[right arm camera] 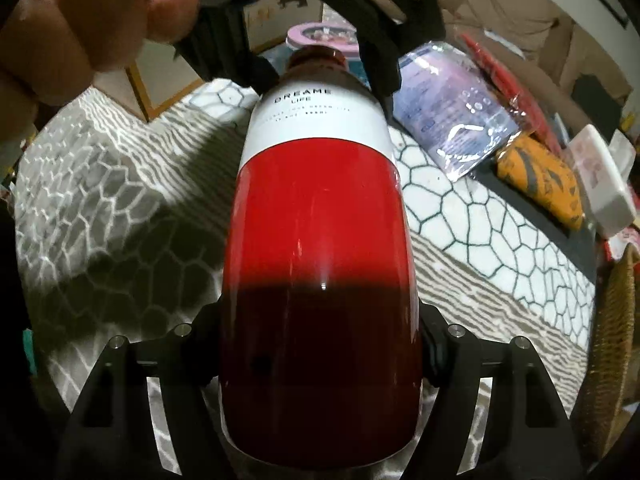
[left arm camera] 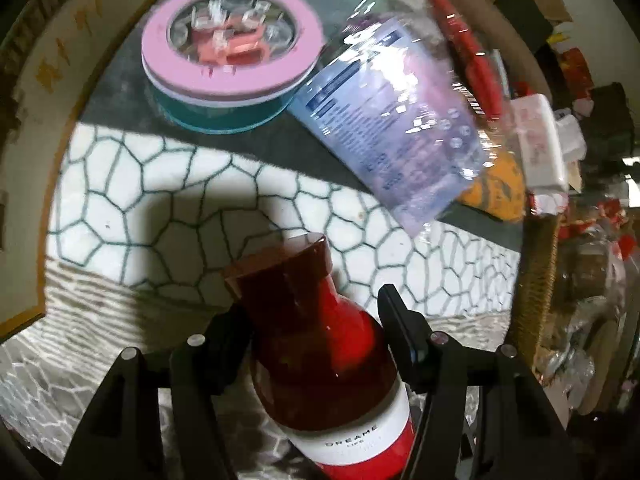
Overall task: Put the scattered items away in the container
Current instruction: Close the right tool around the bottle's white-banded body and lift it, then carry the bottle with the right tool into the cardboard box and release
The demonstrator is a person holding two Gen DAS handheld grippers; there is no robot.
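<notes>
Bottle (right arm camera: 320, 240) is clamped by both tongs, left (left arm camera: 316, 328) and right (right arm camera: 320, 344); next comes carrying it to the basket (right arm camera: 612, 340).

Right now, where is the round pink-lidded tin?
In the left wrist view the tin sits at upper left on the dark tabletop, beyond the red bottle, its right side beside the clear plastic packet.

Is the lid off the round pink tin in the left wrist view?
No, the pink lid sits closed on the teal tin.
</notes>
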